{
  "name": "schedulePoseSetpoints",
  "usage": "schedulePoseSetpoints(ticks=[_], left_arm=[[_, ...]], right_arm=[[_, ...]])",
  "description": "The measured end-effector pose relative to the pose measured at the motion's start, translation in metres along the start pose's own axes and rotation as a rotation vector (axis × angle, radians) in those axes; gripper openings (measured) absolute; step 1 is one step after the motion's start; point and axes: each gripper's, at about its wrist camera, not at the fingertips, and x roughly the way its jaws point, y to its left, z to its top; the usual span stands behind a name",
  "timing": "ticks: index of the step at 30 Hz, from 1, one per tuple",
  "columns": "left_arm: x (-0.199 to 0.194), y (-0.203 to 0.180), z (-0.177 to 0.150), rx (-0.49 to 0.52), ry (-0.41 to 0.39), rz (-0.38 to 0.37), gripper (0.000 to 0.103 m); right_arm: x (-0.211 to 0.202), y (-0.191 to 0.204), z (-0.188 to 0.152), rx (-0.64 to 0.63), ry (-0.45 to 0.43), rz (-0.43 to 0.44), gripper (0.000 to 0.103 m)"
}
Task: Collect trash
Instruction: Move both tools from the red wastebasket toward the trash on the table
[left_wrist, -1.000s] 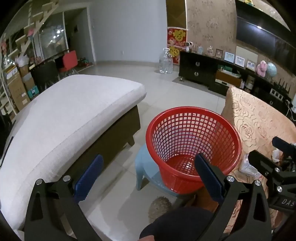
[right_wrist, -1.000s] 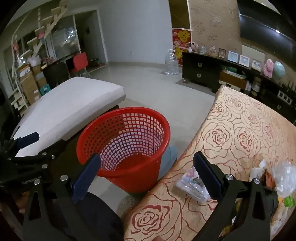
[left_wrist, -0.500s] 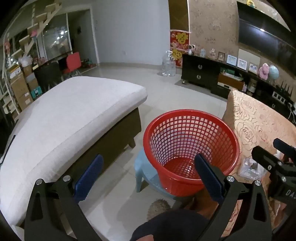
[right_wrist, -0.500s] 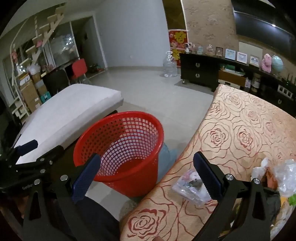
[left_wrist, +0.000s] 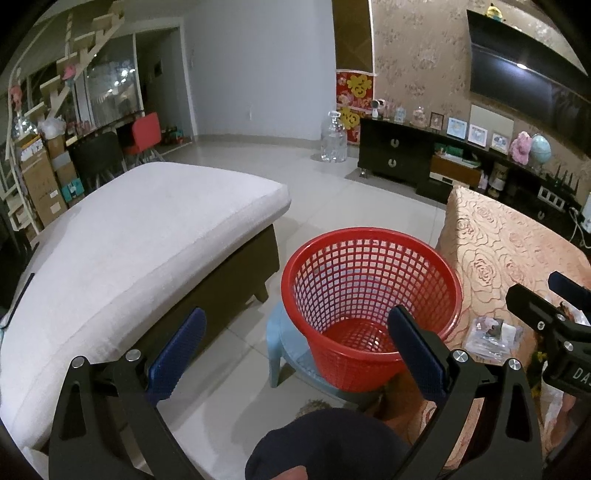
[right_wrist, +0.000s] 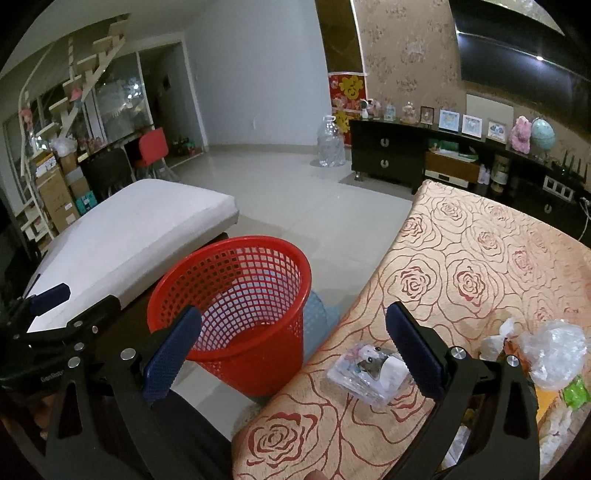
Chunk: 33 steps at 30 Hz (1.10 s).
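Because nothing is yet held, the risks all lie ahead, and they start with the biggest thing involved: the rose-patterned table (right_wrist: 461, 280), whose cloth could drag if a finger catches it during a pick. Next, the red mesh basket (right_wrist: 236, 314) stands on a pale blue stool (left_wrist: 284, 339) just beside the table's edge at about 9 o'clock from the trash; I judge it could tip or slide off if bumped, and small scraps may slip through its lattice. Smaller still, the clear plastic packet (right_wrist: 369, 369) lies flat on the cloth, so a pinch may skid over it. The right gripper (right_wrist: 295, 350) hangs spread wide and empty, with the packet at its right finger; the left gripper (left_wrist: 295, 350) is likewise wide apart and empty, poised before the basket. Only the right wrist view shows the crumpled clear bag (right_wrist: 554, 350) and green scrap (right_wrist: 576, 393) at 3 o'clock. Only the left wrist view shows the stool's leg and the basket's bare bottom.
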Motion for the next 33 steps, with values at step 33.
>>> schedulePoseSetpoints(ticks=[33], left_arm=[[-0.014, 0.002, -0.002, 0.007, -0.007, -0.003, 0.095]], right_arm=[[-0.005, -0.002, -0.016, -0.039, 0.004, 0.025, 0.097]])
